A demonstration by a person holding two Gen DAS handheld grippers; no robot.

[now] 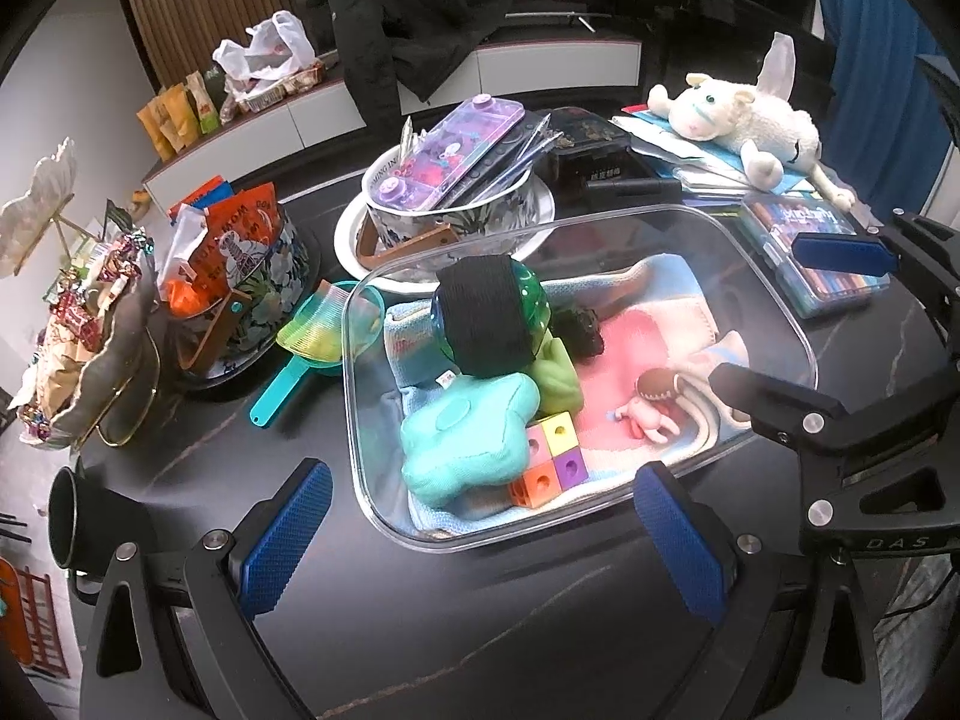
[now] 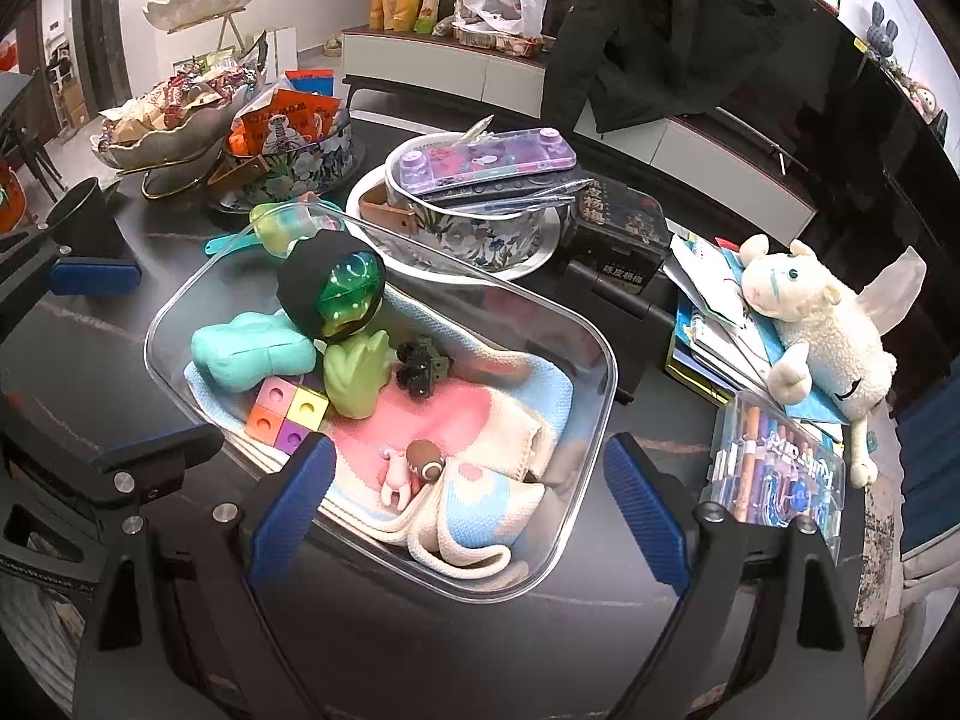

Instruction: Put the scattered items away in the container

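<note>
A clear plastic bin (image 1: 774,300) (image 2: 606,360) sits mid-table, lined with a pink and blue blanket (image 1: 624,348) (image 2: 480,498). Inside lie a teal plush (image 1: 468,444) (image 2: 252,357), a coloured cube block (image 1: 549,462) (image 2: 288,414), a green ball wrapped in a black band (image 1: 489,315) (image 2: 336,294), a green toy (image 2: 357,378), a dark toy (image 2: 420,369) and a small pink doll (image 1: 651,408) (image 2: 414,468). My left gripper (image 1: 483,540) hovers open and empty at the bin's near-left corner. My right gripper (image 2: 468,516) is open and empty over the bin's near end.
A white plush lamb (image 1: 744,114) (image 2: 822,324) lies on papers at the right. A marker case (image 1: 810,252) (image 2: 774,480) rests beside the bin. Behind stand a floral bowl (image 1: 480,210) holding a purple game, a black box (image 2: 618,222), a teal scoop (image 1: 312,336) and a snack basket (image 1: 240,276).
</note>
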